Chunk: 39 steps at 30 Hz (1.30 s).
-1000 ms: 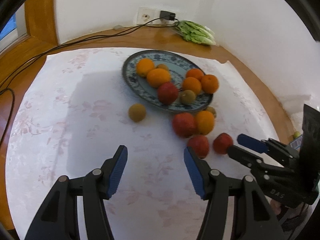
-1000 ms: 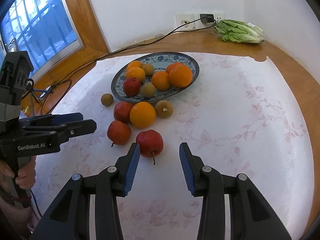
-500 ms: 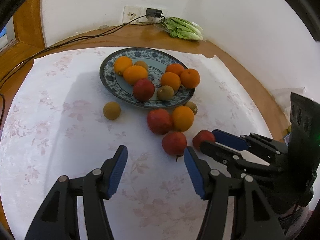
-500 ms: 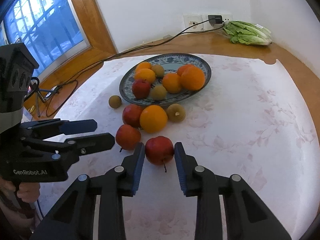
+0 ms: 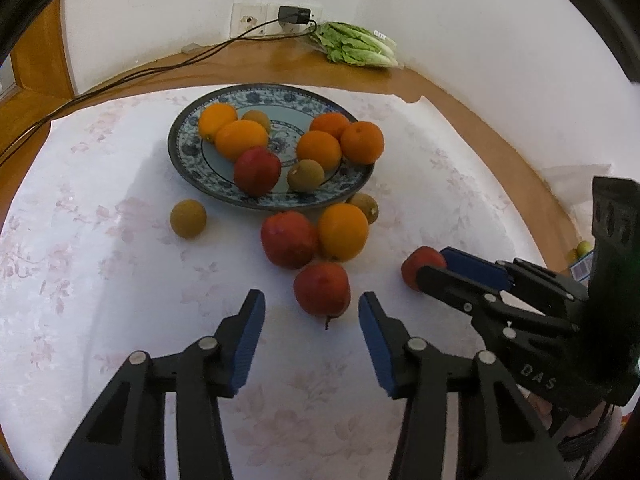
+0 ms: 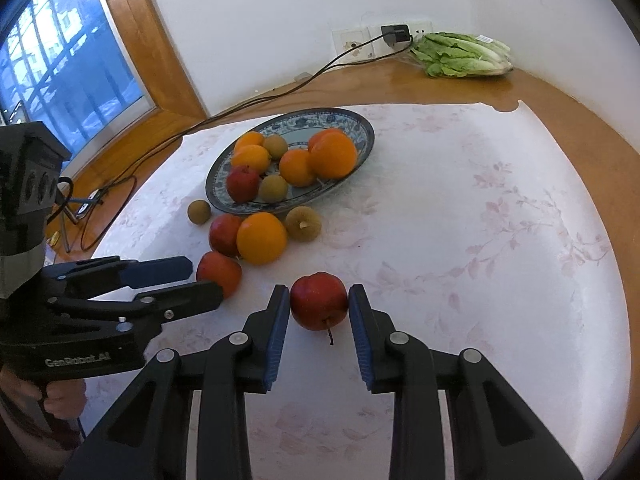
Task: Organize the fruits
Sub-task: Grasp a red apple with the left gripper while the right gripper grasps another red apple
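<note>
Two tools at the red apples – one gripped, one only framed

Left wrist view: the left tool [image 5: 311, 314] has just been narrowing, its blue pads on both sides of a red apple [image 5: 322, 289] on the surface but not touching it. Right wrist view: the right tool [image 6: 319, 304] is narrow – both pads press a second apple [image 6: 319, 301] near the plate [image 6: 362, 126].

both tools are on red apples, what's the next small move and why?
Probably lift the right tool: its pads press the stemmed red apple, and the blue-patterned plate lies ahead. The left tool, jaws just closing, brackets another red apple without touching.
</note>
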Tool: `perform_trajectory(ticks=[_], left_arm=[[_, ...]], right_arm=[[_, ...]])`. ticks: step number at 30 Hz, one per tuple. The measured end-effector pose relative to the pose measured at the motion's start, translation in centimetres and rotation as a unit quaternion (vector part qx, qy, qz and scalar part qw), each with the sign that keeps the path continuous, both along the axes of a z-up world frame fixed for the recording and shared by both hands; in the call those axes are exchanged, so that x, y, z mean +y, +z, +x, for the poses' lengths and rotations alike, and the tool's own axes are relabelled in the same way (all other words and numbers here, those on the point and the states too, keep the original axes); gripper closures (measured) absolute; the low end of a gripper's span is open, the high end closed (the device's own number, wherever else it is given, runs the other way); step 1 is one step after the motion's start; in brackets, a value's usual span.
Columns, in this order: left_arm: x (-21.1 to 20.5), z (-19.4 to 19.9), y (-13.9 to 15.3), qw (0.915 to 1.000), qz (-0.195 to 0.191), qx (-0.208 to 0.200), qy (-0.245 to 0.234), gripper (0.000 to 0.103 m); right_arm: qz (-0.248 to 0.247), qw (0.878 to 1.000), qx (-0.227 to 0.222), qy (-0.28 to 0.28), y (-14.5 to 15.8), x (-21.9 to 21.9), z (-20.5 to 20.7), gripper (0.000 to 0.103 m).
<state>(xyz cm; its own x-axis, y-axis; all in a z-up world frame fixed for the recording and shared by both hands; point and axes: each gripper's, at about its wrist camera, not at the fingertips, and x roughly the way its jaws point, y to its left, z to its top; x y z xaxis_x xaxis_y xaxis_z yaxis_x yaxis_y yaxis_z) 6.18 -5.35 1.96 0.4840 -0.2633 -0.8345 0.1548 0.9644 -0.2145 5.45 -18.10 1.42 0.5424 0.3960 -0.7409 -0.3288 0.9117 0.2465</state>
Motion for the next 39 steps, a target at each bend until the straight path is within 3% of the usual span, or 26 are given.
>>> perform_trajectory(ticks=[12, 19, 39], left_arm=[[-0.7, 0.6, -0.7, 0.9999, 0.016, -0.002, 0.007, 0.059], [-0.9, 0.9, -0.8, 1.0, 0.003, -0.002, 0.001, 0.07], [0.8, -0.5, 0.9, 0.9996, -0.008, -0.023, 0.018, 0.07]], right_arm=[[0.007, 1.0, -0.003, 0.0, -0.2, -0.2, 0.0, 0.071], [0.013, 1.0, -0.002, -0.001, -0.2, -0.3, -0.1, 0.071], [0.0, 1.0, 0.004, -0.002, -0.2, 0.2, 0.0, 0.07]])
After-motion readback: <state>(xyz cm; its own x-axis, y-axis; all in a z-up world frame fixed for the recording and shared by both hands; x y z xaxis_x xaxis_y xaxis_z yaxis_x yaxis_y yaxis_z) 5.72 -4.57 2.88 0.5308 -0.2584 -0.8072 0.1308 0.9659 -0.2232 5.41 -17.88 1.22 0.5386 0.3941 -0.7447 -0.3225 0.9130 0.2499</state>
